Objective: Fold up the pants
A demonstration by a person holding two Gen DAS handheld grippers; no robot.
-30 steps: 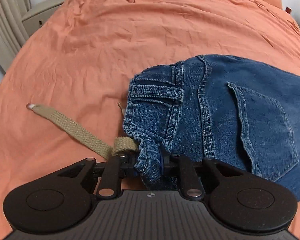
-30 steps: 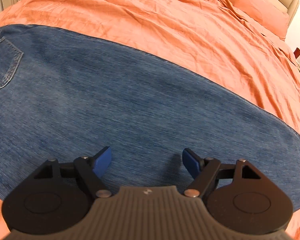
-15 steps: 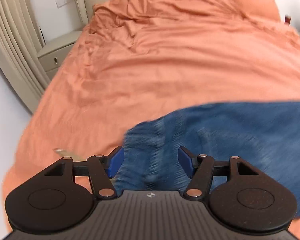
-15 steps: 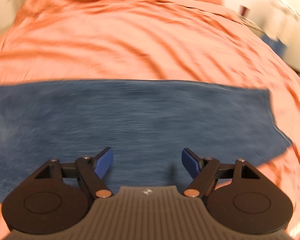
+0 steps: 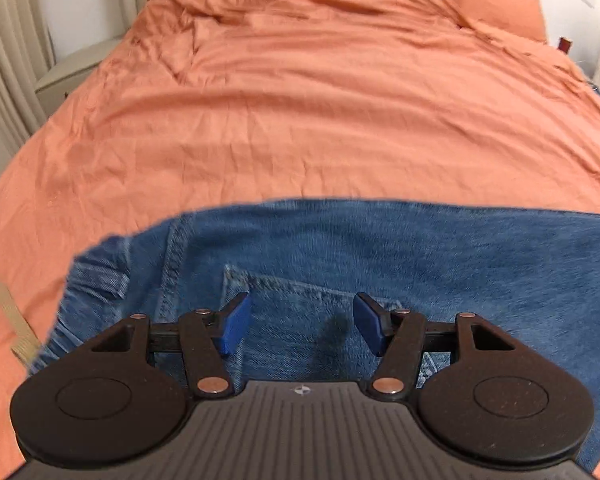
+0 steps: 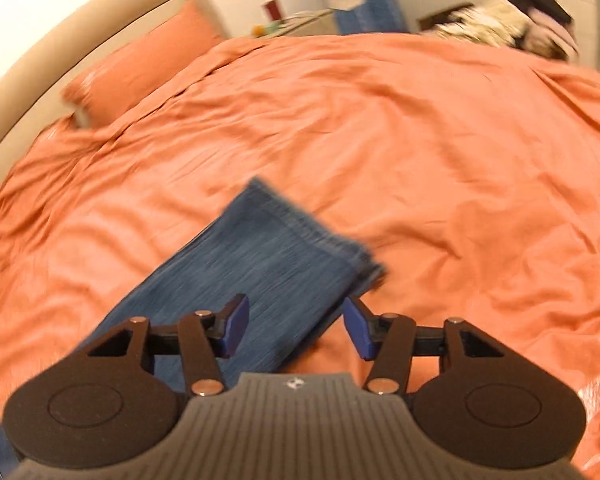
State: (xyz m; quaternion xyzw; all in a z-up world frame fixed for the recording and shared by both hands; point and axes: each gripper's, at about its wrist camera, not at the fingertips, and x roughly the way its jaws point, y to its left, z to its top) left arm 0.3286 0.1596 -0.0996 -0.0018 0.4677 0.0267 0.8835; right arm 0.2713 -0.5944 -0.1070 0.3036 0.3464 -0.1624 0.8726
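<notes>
I find no legible brand or writing on anything in view. My left gripper (image 5: 300,326) has its fingers spread wide, holding nothing, poised over the back pocket (image 5: 300,300) of the pants (image 5: 440,256) — blue jeans lying flat on the orange bedspread (image 5: 300,100). My right gripper (image 6: 296,330) is equally wide and empty, near the leg hem (image 6: 320,236); contact cannot be confirmed.

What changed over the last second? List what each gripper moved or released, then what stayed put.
The left gripper let go of the jeans' waistband, opened, and shifted right above the back pocket. The right gripper swung along the leg toward the hem, open throughout. The jeans stayed flat on the orange bedspread.
</notes>
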